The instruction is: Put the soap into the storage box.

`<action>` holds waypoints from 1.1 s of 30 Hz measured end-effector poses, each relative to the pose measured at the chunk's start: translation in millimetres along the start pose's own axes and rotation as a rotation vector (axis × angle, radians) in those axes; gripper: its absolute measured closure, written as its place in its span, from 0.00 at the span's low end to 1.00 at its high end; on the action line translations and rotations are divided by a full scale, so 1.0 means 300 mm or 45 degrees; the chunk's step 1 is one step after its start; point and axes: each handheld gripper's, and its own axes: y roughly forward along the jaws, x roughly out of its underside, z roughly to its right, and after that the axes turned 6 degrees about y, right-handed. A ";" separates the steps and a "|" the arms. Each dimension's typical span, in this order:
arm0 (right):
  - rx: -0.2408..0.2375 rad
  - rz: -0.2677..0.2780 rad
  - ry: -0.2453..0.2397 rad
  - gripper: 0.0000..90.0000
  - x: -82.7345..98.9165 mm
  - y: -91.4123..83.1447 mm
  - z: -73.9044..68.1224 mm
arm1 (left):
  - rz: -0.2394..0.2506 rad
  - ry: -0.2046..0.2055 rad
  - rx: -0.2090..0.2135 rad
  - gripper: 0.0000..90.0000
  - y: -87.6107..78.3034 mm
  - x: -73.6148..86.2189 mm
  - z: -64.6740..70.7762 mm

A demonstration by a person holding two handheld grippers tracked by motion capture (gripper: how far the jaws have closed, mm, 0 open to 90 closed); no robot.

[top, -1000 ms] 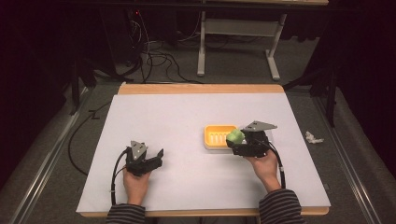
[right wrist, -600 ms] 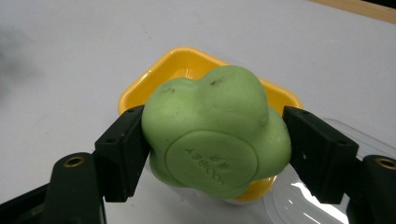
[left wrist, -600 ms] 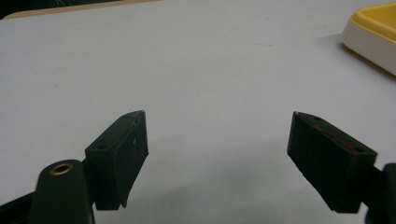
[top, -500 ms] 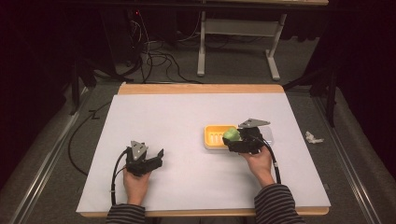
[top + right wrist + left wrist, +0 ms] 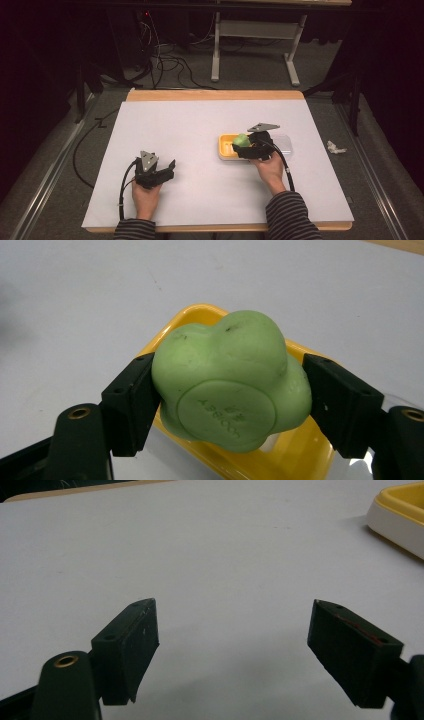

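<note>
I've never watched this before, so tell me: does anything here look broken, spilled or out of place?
Only a crumpled white scrap lying on the floor beside the table. The green lumpy toy looks whole, held over the yellow tray.

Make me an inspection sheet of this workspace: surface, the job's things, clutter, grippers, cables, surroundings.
Surface: white sheet covering a wood-edged table.
Job's things: green lumpy toy clamped in the right gripper, above the yellow tray; the tray stands on the sheet, with a clear plastic part beside it.
Clutter: crumpled white scrap on the floor beside the table's right edge.
Grippers: left gripper open, nothing between its jaws, low over bare sheet; right gripper shut on the toy.
Cables: a black cable trails from the left gripper, another from the right; loose wires on the floor behind.
Surroundings: grey table legs behind, dark room.
</note>
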 end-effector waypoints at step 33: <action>0.051 -0.065 -0.013 0.30 0.010 0.097 -0.032 | -0.002 0.006 -0.002 0.23 0.002 0.002 0.002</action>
